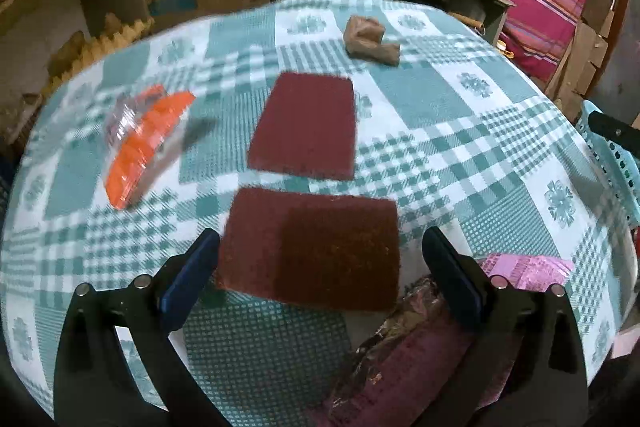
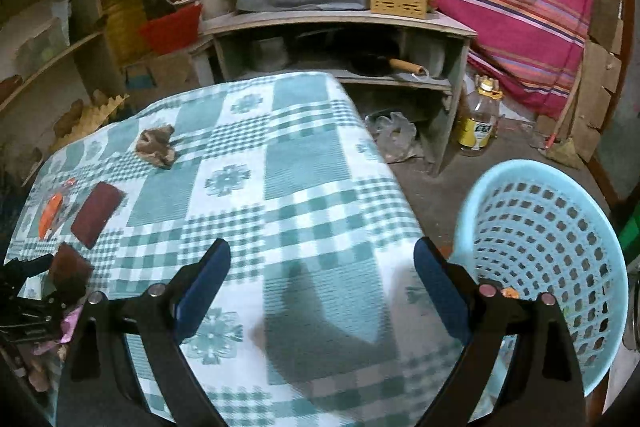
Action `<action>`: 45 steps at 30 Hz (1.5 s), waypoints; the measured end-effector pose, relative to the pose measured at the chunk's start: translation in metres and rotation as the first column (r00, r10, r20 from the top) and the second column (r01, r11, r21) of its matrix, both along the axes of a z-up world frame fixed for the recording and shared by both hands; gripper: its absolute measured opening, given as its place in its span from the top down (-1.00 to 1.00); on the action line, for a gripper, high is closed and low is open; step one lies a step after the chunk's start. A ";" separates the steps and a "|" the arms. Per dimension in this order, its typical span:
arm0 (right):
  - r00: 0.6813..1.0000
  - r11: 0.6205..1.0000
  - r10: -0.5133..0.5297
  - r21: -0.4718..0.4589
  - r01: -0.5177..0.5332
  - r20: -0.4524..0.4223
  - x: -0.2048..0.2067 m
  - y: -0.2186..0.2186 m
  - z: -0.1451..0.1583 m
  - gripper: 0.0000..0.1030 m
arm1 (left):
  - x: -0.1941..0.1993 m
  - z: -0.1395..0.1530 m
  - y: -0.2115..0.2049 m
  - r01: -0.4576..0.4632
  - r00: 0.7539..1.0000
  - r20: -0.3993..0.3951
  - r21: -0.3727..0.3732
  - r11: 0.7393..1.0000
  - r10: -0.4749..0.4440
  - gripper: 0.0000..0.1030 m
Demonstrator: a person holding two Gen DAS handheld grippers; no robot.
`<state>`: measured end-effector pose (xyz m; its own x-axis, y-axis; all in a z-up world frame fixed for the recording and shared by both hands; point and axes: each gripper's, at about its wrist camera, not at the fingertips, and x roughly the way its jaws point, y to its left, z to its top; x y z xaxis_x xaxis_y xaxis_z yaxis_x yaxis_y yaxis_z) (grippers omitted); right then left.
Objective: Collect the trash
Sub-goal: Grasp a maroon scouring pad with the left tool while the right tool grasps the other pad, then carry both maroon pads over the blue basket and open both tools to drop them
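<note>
The left claw [image 1: 320, 259] is spread wide and empty just short of the near dark red rectangular scrub pad [image 1: 316, 247], so a pickup looks in hand; next it should straddle the pad and pinch. The right claw [image 2: 322, 275] hangs spread and empty beside the pale blue perforated plastic basket [image 2: 552, 227]. Farther on the teal checked worktop [image 1: 460, 131] lie a second red pad [image 1: 308, 127], an orange-and-clear plastic wrapper [image 1: 144, 147] and a crumpled brown paper wad [image 1: 370, 41]. Beyond stand cluttered shelves.
</note>
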<state>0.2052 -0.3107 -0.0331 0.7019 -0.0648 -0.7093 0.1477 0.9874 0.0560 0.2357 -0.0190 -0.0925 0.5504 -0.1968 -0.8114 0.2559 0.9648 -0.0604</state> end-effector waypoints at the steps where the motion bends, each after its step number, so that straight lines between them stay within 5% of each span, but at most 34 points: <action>1: 1.000 1.000 0.007 -0.007 -0.007 -0.004 0.001 0.004 -0.001 -0.76 | 0.002 0.000 0.002 -0.008 1.000 -0.004 -0.011 1.000 0.008 -0.89; 13: 0.997 0.996 0.073 -0.054 -0.074 -0.018 0.005 0.046 -0.006 -0.76 | 0.002 0.008 0.012 -0.005 1.000 0.000 -0.020 1.000 0.005 -0.65; 24: 0.974 0.974 0.217 -0.055 -0.221 -0.062 0.014 0.146 -0.007 -0.82 | -0.005 0.071 0.090 -0.141 0.971 0.193 -0.024 0.990 0.143 -0.65; 37: 0.987 0.982 0.146 -0.115 -0.153 -0.067 0.062 0.246 0.005 -0.82 | 0.000 0.089 0.167 -0.299 0.917 0.257 -0.064 0.952 0.306 -0.65; 45: 0.982 0.993 0.092 -0.059 -0.103 -0.167 0.089 0.257 -0.033 -0.82 | 0.001 0.089 0.191 -0.339 0.904 0.238 -0.109 0.935 0.355 -0.65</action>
<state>0.2941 -0.0541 -0.0664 0.5818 -0.0535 -0.8116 0.0524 0.9982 -0.0283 0.2365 0.1724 -0.0032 0.7761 -0.0026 -0.6306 -0.0797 0.9916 -0.1021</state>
